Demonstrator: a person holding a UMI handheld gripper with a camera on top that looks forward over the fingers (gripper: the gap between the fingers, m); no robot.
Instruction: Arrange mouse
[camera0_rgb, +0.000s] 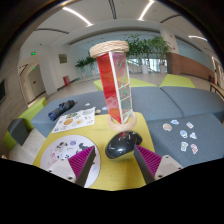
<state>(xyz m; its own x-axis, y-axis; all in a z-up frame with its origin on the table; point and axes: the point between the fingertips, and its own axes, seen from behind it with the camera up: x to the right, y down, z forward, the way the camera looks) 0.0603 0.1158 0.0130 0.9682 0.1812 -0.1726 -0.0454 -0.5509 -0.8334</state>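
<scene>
A dark grey computer mouse (122, 143) lies on the yellow table top (112, 170), just ahead of my gripper (114, 160) and toward its right finger. Both fingers (82, 162) carry magenta pads and stand wide apart, so the gripper is open. The right pad (147, 158) comes close to the mouse's right side; I cannot tell whether it touches. The left finger is well clear of the mouse, with bare table between them. Nothing is held.
A tall clear container with a red and orange insert (115, 83) stands right behind the mouse. A round white patterned plate (62, 153) lies by the left finger. Printed cards (74, 121) lie further left, small stickers (185, 135) on the grey surface to the right.
</scene>
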